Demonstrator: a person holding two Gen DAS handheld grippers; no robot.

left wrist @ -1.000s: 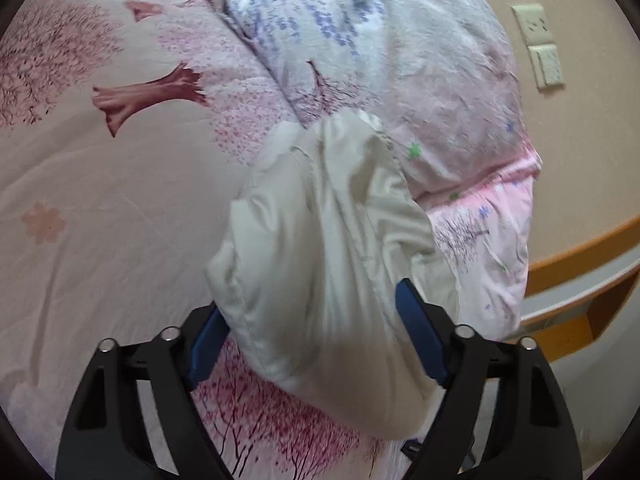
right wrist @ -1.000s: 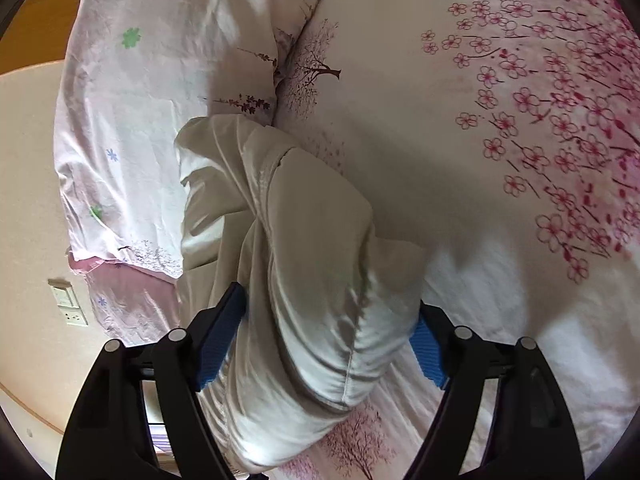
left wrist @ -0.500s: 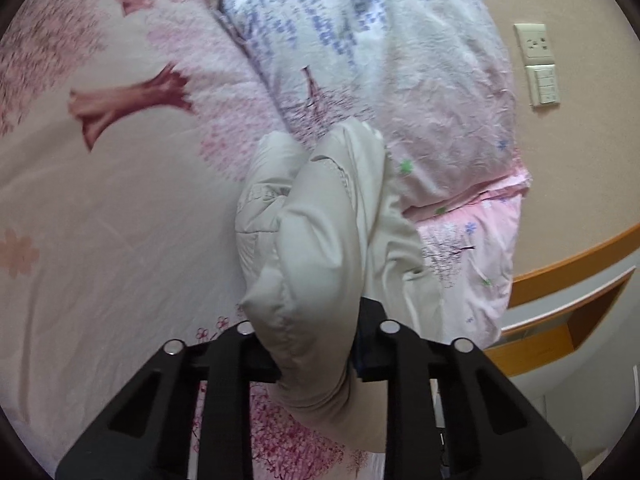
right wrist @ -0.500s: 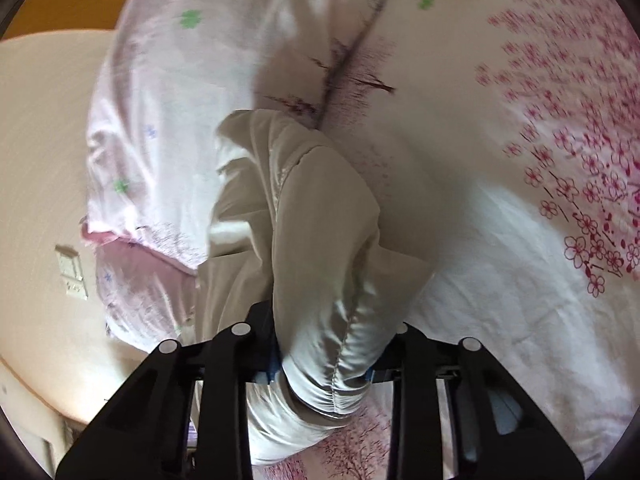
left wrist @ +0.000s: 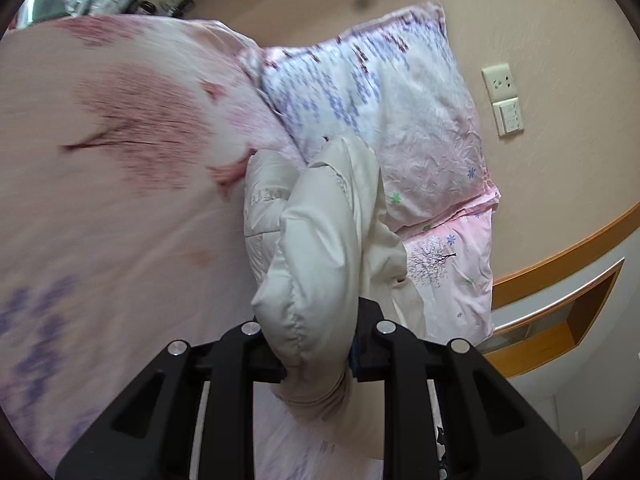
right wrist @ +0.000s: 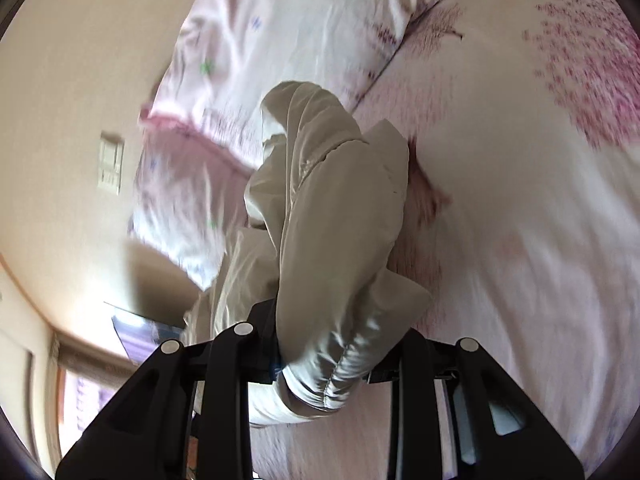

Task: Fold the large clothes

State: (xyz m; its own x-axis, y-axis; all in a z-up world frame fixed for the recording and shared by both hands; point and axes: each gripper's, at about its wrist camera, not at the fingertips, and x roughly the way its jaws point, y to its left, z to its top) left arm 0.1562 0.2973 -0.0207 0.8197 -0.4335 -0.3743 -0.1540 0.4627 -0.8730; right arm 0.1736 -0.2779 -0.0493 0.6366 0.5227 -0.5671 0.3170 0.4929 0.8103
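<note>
The left hand-held gripper (left wrist: 316, 354) is clamped on a puffy fold of the cream padded jacket (left wrist: 316, 248), which bulges up from between its jaws over the bed (left wrist: 120, 220), just beside the pillow (left wrist: 400, 120). The right hand-held gripper (right wrist: 324, 364) is clamped on another gathered edge of the jacket (right wrist: 336, 240), which rises directly ahead of it.

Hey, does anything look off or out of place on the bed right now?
Nothing damaged or spilled. The cream padded jacket is bunched up rather than flat, pinched by the left gripper and right gripper beside the floral pillow.
</note>
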